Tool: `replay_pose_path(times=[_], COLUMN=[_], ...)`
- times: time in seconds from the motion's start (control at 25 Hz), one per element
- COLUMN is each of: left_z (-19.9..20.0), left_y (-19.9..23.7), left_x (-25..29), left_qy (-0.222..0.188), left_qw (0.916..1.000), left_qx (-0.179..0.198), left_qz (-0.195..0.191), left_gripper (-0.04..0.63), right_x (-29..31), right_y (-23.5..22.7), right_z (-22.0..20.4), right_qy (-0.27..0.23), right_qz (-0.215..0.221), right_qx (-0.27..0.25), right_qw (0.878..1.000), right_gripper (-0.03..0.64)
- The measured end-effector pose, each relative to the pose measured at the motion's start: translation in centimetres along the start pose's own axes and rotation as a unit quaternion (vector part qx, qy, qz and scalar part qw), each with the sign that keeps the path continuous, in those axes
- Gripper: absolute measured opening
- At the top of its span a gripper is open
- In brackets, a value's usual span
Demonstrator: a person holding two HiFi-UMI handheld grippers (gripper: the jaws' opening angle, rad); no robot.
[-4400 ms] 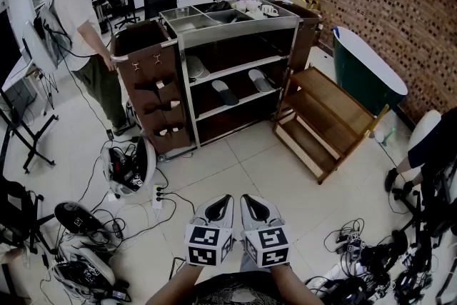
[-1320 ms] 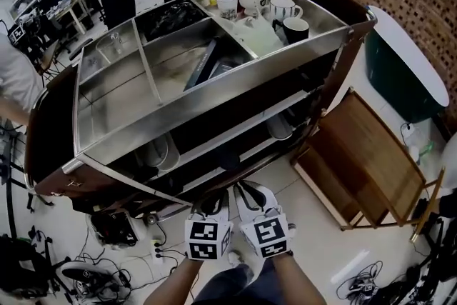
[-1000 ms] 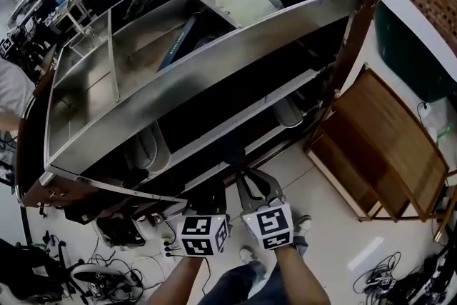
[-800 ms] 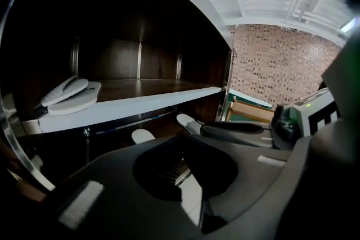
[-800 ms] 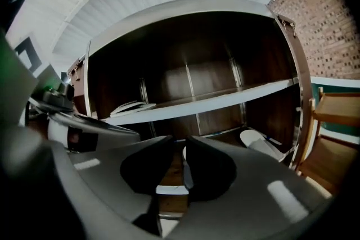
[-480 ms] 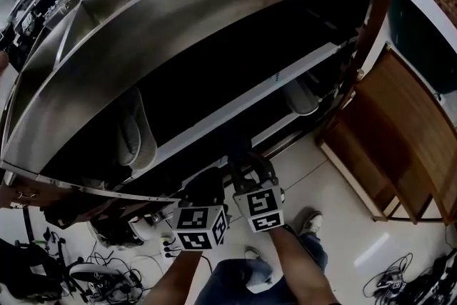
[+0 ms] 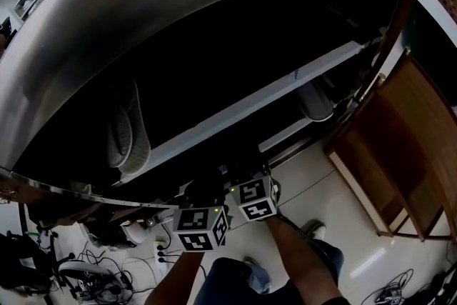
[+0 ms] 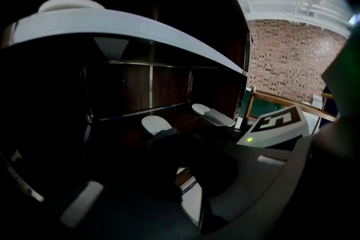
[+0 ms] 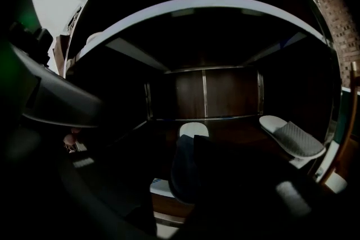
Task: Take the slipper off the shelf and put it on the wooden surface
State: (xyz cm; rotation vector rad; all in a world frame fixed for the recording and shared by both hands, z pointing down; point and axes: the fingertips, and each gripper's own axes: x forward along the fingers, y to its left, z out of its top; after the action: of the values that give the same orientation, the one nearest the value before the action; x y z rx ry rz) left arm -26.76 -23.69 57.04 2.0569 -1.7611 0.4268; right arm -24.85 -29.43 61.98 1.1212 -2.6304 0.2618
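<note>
Both the left gripper (image 7: 203, 193) and right gripper (image 7: 241, 173) are open, empty. The slipper (image 9: 194, 131) looks light and bendy; pinch its dark strap (image 9: 183, 168).

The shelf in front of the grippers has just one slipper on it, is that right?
Not quite: it holds two slippers, a dark-strapped slipper in the middle and a grey slipper to its right, as the right gripper view shows.
</note>
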Motion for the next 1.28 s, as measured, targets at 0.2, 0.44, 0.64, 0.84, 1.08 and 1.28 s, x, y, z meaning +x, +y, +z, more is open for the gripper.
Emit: replay_pose_path(times=[0.2,0.44,0.64,0.84,1.08,1.28], left_z=[-0.4,-1.0,-1.7,-2.1,-1.8,-1.3], left_y=[0.7,1.8,3.1,3.0,2.8,2.0], left_x=[0.7,0.0,-0.8,-1.3,-1.4,-1.5], left_qy=[-0.010,-0.009,-0.004,0.001,0.000,0.002], left_qw=[0.9999,0.9994,0.9987,0.9987,0.9989,0.9990], left_qx=[-0.005,0.003,0.003,0.004,0.006,0.008], left_qz=[0.013,0.035,0.051,0.051,0.047,0.044], left_gripper=[0.006,0.006,0.005,0.006,0.006,0.006], right_x=[2.5,5.8,7.3,7.2,6.2,4.7], right_y=[-0.3,-1.5,-2.4,-2.4,-2.2,-2.1], right_z=[-1.3,-4.1,-5.7,-5.8,-4.6,-4.0], right_qy=[0.013,0.087,0.147,0.159,0.146,0.139], right_qz=[0.009,-0.021,-0.052,-0.045,-0.043,-0.046], right_qx=[-0.013,-0.032,-0.058,-0.063,-0.057,-0.047], right_qw=[1.000,0.995,0.986,0.984,0.987,0.988], right_gripper=[0.142,0.156,0.118,0.026,0.012,0.011])
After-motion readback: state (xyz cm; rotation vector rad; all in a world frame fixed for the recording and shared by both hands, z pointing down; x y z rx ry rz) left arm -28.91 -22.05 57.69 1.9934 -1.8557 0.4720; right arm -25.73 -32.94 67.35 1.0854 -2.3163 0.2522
